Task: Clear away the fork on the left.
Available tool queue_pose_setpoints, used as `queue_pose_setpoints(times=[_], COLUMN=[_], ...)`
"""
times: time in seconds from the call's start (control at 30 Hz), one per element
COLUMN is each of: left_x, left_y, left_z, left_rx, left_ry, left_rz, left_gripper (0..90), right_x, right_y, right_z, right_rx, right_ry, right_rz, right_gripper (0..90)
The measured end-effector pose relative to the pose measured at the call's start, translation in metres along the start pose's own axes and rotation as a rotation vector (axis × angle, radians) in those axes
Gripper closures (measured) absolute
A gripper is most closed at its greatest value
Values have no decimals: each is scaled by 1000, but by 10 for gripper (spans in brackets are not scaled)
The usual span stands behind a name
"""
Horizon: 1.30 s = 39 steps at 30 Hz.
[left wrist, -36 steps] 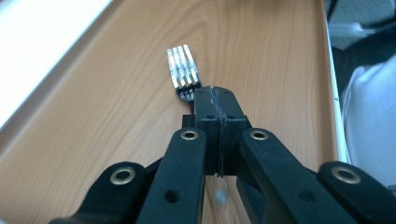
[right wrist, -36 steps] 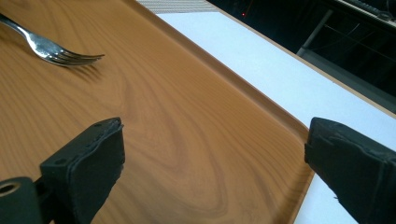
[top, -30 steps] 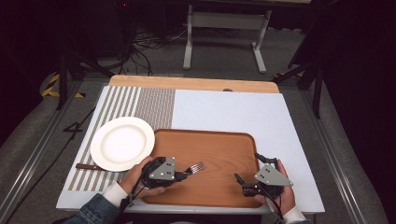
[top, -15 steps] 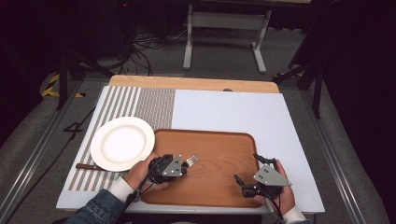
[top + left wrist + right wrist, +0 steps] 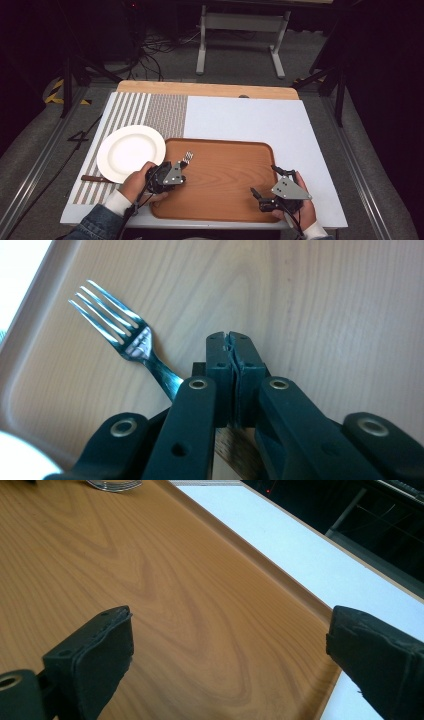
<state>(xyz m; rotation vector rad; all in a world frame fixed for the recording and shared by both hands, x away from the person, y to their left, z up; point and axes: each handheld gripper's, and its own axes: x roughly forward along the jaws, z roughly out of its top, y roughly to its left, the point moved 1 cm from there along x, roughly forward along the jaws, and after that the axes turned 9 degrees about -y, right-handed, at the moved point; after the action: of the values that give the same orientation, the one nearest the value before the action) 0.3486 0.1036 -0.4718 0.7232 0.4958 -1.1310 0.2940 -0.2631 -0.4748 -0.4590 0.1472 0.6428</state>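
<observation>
A silver fork (image 5: 187, 157) points its tines toward the far left corner of the wooden tray (image 5: 230, 150). My left gripper (image 5: 180, 169) is shut, and the fork's handle runs in under its jaws and moves along with it. In the left gripper view the fork's head (image 5: 122, 327) lies left of the closed gripper (image 5: 232, 347), just above the tray floor (image 5: 325, 315). My right gripper (image 5: 263, 179) stands open over the tray's near right part, nothing between its jaws. The right gripper view shows the same gripper (image 5: 230, 640) over bare tray wood (image 5: 165, 580).
A white plate (image 5: 131, 152) sits on a striped placemat (image 5: 150, 110) left of the tray, touching its left rim. A brown-handled knife (image 5: 92, 178) lies partly under the plate's near edge. A white sheet (image 5: 250, 117) covers the table beyond the tray.
My left gripper has carried the fork leftward and farther away, toward the tray's left side by the plate. The right gripper has kept still.
</observation>
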Motion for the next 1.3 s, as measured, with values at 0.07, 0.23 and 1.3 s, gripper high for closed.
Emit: queue_pose_setpoints(times=[0.07, 0.23, 1.3], left_x=[-3, -11, -22], left_y=[0, -3, -2], left_z=[-3, -11, -29], left_rx=[-7, -33, -91], left_ry=[6, -1, -29], left_rz=[1, 10, 46], left_gripper=[882, 879, 846], right_x=[0, 1, 1], right_y=[0, 1, 4], right_z=[0, -1, 0], right_rx=[-1, -6, -23], right_ry=[0, 7, 8], right_rz=[2, 7, 12], right_gripper=[58, 59, 59])
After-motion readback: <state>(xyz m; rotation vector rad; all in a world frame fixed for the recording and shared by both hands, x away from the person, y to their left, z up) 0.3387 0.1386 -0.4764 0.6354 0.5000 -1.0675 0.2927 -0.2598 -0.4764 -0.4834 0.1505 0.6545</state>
